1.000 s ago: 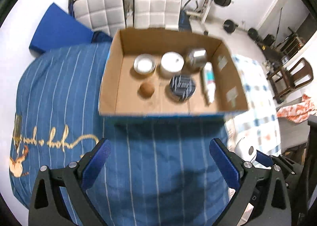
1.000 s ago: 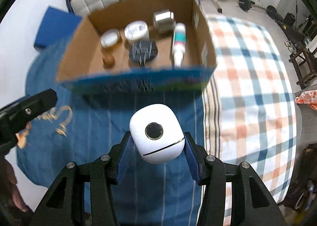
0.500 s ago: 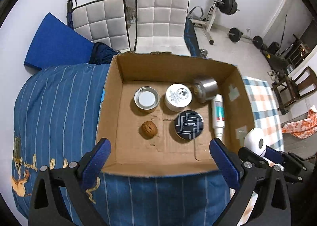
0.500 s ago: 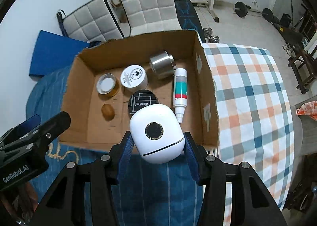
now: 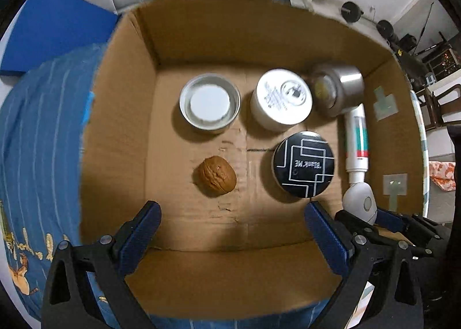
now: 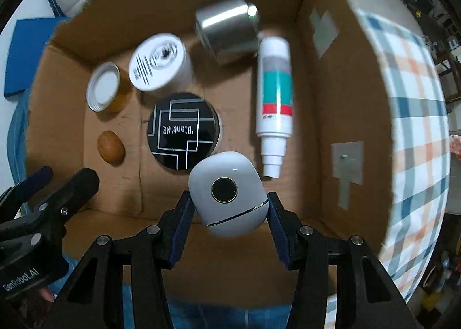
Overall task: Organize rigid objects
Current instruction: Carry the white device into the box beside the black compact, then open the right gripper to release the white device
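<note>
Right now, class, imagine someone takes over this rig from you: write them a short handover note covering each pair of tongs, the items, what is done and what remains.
Right tongs: shut on the white case, held over the near right part of the cardboard box.
Left tongs: open, holding nothing, over the box's near edge.
Already in the box: walnut, black round tin, white jar, metal lid, steel cup on its side, tube lying flat.
Left: lower the case into the bare floor near the tube's nozzle, release, withdraw.
</note>
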The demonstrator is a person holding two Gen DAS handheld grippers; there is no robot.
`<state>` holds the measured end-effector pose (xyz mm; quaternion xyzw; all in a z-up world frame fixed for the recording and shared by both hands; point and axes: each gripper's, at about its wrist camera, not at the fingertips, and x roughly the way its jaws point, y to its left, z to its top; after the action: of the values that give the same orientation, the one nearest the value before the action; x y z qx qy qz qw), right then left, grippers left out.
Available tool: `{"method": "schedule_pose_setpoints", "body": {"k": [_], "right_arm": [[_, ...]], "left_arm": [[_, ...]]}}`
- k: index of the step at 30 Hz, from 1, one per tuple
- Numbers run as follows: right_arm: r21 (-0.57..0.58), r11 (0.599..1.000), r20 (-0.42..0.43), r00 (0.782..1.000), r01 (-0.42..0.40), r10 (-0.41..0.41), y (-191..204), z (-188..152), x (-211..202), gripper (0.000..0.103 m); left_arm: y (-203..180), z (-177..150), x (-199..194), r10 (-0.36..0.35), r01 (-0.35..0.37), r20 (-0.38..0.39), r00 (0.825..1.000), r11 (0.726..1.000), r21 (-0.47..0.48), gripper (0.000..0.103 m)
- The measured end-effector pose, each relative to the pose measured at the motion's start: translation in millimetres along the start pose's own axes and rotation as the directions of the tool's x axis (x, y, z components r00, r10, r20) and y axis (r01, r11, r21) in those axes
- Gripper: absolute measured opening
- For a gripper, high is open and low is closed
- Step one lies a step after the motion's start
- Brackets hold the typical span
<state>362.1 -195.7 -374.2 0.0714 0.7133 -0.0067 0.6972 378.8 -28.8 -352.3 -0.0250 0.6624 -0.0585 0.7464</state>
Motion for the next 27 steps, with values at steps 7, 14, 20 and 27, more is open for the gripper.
{"method": "schedule_pose_setpoints", "body": {"k": [7,14,20,27], "right_arm": [[-0.032,0.999,-0.078,0.996,0.04,-0.042,8.8,6.6,26.1,0.053],[-0.016,0.997,-0.126,0.989,0.07,-0.072,8.3,5.3,42.5,0.053],[0.008,0.997,-0.129,0.989,0.072,-0.07,0.2,2.4,44.0,0.06],[-0.004,0.997,-0.074,0.995,0.073,-0.073,-3.7,15.4,15.8,0.069]], "left_arm": [[6.8,5.4,20.4,-0.007,0.007,-0.049,0.999,1.0,-0.015,0.102],[6.6,4.9,25.2,-0.006,0.005,-0.058,0.998,1.0,-0.008,0.102],[9.1,6.1,20.6,-0.008,0.008,-0.048,0.999,1.0,-0.008,0.102],[7.5,6.1,-5.8,0.002,-0.002,-0.005,1.0,1.0,-0.003,0.102]]}}
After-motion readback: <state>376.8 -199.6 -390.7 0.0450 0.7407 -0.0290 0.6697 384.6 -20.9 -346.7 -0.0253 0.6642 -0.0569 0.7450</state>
